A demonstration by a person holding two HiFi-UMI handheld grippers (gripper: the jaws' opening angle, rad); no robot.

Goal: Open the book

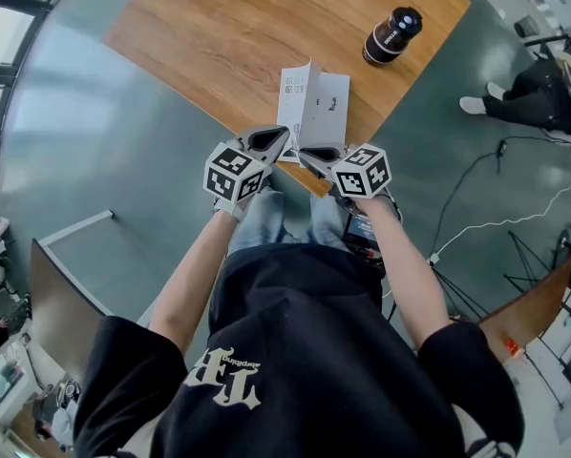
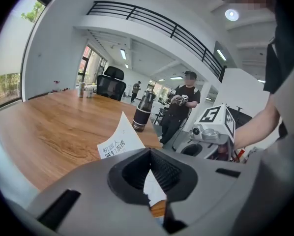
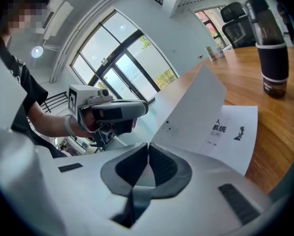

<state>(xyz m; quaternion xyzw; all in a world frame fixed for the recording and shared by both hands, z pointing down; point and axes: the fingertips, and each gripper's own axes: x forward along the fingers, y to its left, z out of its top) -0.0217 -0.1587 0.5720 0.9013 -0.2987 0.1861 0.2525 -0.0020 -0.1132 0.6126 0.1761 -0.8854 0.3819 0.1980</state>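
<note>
Book (image 1: 328, 103), Chinese title, pinched by left gripper (image 1: 284, 141), right gripper (image 1: 307, 155)

Bright, even daylight fills all 3 views. It comes from tall windows (image 3: 122, 63), backed by round ceiling lights (image 2: 231, 14). The wooden table (image 1: 219, 36) carries a soft sheen with only weak shadows, and the book (image 3: 235, 132) shows clean white without glare. Wide-angle bending curves straight lines near the edges. Both gripper views darken at the corners, and the plastic nearest each lens looks soft.
</note>
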